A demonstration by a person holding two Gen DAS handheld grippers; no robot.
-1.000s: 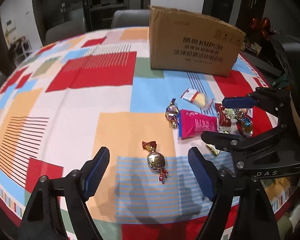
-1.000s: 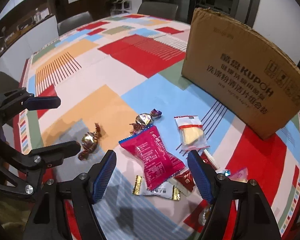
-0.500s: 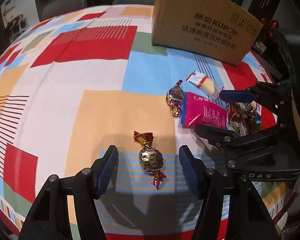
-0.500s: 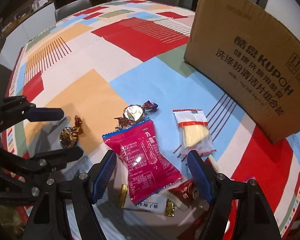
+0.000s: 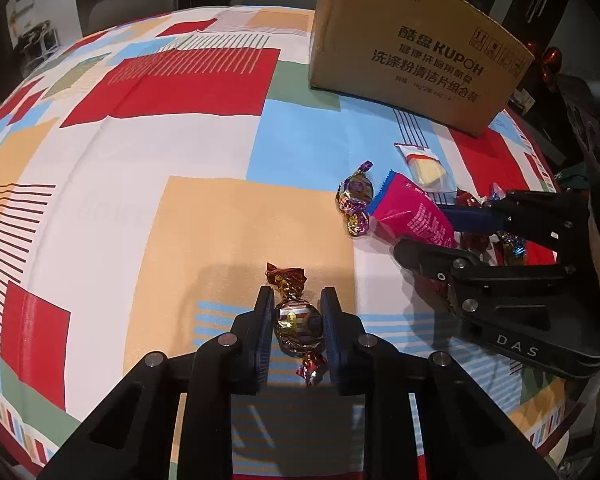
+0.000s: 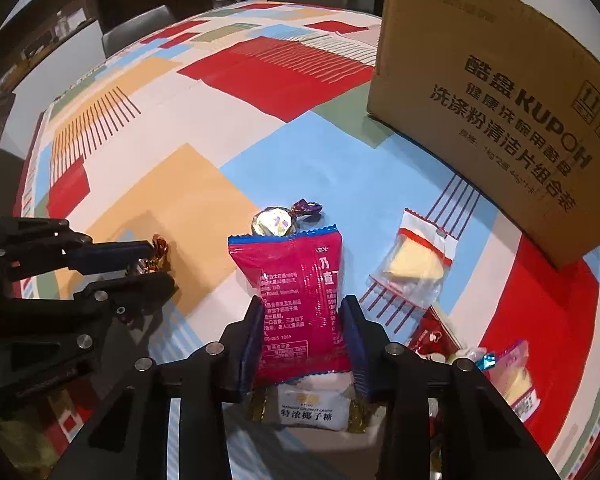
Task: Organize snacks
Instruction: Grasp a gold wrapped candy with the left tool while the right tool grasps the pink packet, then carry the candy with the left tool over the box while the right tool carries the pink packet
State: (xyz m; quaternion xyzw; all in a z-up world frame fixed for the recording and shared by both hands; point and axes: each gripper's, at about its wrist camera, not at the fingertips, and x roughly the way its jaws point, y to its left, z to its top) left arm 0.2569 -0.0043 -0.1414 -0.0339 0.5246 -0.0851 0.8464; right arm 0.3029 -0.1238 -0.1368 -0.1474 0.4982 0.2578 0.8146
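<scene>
- Gold-and-brown foil wraps the twist candy (image 5: 298, 326) now pinched between the pads of the left hand-held gripper (image 5: 296, 330); half a second ago those jaws stood spread to either side of it.
- The right hand-held gripper (image 6: 303, 338), likewise wide a moment ago, has pressed in on the sides of the magenta snack packet (image 6: 296, 300), which lies flat on the surface (image 5: 228, 220).
- Judged from this, both snacks are secured and ready to lift toward the cardboard box (image 6: 496, 92), which stands well ahead of the right gripper.
- Just ahead of the packet's far edge lies a silver-and-purple candy (image 6: 274, 222); under its near end sits a white coconut candy (image 6: 312, 408).
- Right of the right gripper lie a clear cheese sachet (image 6: 414, 266) and a red wrapper (image 6: 434, 338).
- Left of both grippers the patterned cloth runs bare to the rim, so there is room there.
</scene>
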